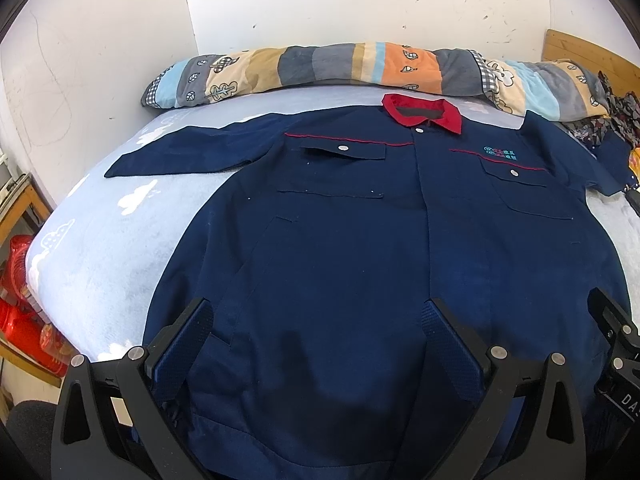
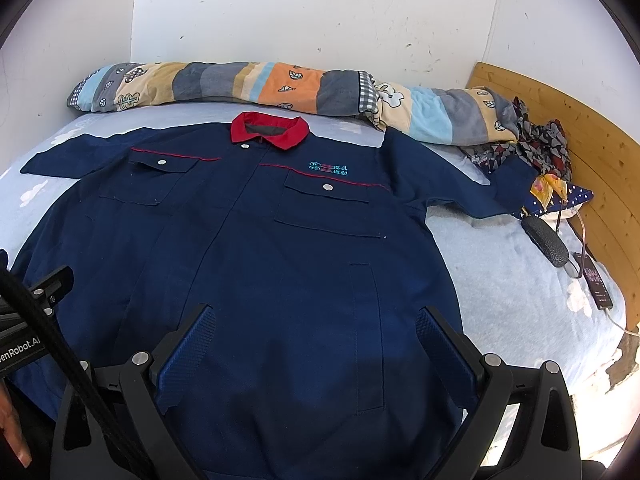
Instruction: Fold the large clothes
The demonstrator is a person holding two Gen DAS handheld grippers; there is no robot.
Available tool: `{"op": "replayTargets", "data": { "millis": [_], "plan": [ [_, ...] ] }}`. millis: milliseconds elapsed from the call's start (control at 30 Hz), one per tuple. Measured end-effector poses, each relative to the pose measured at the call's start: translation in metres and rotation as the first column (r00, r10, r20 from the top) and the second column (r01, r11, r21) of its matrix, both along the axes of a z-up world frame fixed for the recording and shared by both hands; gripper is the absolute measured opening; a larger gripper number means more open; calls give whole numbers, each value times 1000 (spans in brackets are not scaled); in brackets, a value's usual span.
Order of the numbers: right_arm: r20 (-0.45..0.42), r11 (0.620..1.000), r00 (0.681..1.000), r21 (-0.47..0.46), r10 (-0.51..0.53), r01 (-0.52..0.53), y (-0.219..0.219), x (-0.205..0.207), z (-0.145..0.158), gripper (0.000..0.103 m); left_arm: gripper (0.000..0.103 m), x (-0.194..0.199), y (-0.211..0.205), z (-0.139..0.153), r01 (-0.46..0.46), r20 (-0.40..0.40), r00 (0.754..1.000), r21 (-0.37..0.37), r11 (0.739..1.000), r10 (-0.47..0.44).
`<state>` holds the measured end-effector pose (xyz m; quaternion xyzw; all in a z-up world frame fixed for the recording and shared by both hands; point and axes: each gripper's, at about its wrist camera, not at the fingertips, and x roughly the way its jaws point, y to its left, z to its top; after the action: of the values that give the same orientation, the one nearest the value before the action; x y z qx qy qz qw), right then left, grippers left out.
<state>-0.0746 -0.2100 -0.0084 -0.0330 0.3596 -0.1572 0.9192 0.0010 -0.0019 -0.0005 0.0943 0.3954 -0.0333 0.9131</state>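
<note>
Ahead of both grippers we find the jacket (image 1: 340,220) spread flat, front up, on the bed (image 1: 100,240), red collar (image 1: 424,114) farthest from us. We note the left gripper (image 1: 320,352) released, jaws wide, over the hem. The right gripper (image 2: 316,354) is likewise released, holding nothing. Beyond the collar lies a rolled quilt (image 2: 256,88).

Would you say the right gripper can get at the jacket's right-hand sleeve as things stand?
Probably yes. The right gripper is open above the jacket, and the sleeve lies flat on the bed with nothing on it. Only its cuff nears the heap of clothes.
</note>
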Motion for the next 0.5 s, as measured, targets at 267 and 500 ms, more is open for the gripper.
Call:
{"op": "replayTargets", "data": {
  "millis": [267,500],
  "plan": [
    [1,999,1000,34,1,-1,-4,1,1,102,103,-3,-2,2,-4,13,1000,7,1000,4],
    [-1,993,1000,121,-2,2,-14,2,1,102,103,-7,1,5,-5,38,999,-26,1000,6]
  ]
}}
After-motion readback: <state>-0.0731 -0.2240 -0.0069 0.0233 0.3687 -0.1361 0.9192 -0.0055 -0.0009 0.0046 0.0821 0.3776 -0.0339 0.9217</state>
